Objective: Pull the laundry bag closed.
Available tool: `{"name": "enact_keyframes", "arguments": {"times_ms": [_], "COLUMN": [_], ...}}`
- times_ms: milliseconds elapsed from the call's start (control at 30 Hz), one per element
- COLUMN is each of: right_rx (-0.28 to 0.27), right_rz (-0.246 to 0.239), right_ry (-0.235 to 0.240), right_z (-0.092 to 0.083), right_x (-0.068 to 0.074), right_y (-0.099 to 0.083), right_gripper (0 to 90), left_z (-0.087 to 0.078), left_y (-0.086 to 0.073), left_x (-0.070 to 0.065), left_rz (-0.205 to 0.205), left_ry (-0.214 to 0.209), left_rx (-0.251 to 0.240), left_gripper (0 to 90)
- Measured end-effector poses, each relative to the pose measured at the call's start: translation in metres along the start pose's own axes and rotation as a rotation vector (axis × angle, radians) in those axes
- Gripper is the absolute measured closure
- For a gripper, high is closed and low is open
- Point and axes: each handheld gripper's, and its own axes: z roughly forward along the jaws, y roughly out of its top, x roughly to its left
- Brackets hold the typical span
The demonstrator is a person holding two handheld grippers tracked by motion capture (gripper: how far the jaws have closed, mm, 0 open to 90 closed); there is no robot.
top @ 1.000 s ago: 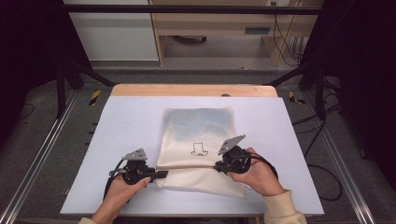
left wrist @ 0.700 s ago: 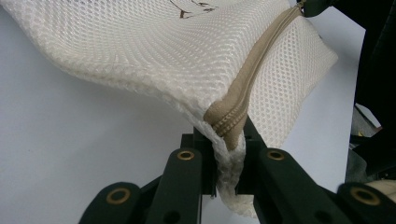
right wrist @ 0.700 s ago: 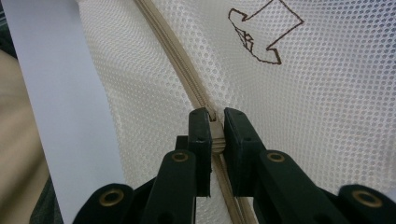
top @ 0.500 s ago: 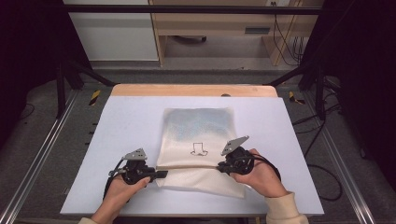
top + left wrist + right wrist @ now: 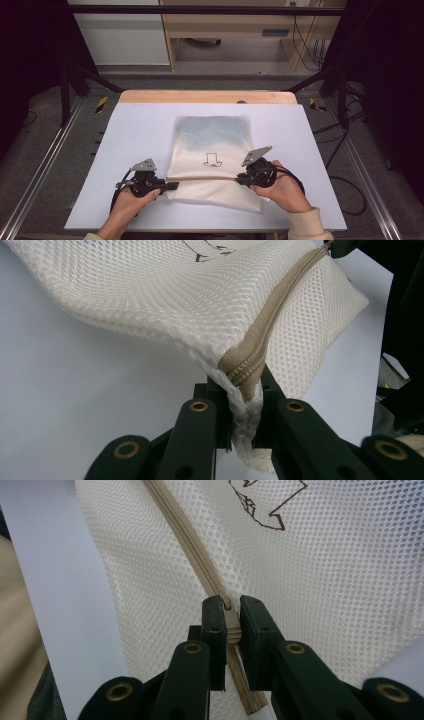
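A cream mesh bag (image 5: 215,145) with a small dark drawing lies on the white table (image 5: 140,130), and something blue-grey shows through its far half. A beige zipper (image 5: 207,179) runs across its near part. My left gripper (image 5: 175,186) is shut on the bag's left edge, at the zipper's end (image 5: 245,367), and lifts the mesh (image 5: 175,295) a little. My right gripper (image 5: 241,178) is shut on the zipper's pull (image 5: 231,625), with the zipper tape (image 5: 185,535) running away from its jaws across the mesh (image 5: 325,580).
A wooden strip (image 5: 205,96) borders the table's far edge. Black frame legs (image 5: 67,85) stand at both far corners, and cables (image 5: 345,190) lie on the floor at the right. A white cabinet (image 5: 125,35) and wooden furniture (image 5: 235,25) stand beyond the table.
My right gripper has shifted slightly to the right along the zipper line. The left gripper and the bag's far half have stayed put.
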Motion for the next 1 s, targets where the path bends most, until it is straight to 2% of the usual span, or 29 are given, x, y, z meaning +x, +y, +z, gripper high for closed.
{"name": "enact_keyframes", "arguments": {"times_ms": [1000], "right_rx": [-0.005], "right_rz": [0.02], "right_ry": [-0.014], "right_z": [-0.01], "right_x": [-0.006], "right_y": [-0.011], "right_gripper": [81.6], "left_z": [-0.002], "left_y": [0.0], "left_x": [0.001], "left_rz": [0.0], "left_ry": [0.006], "left_rx": [-0.006], "left_gripper": [82.8]}}
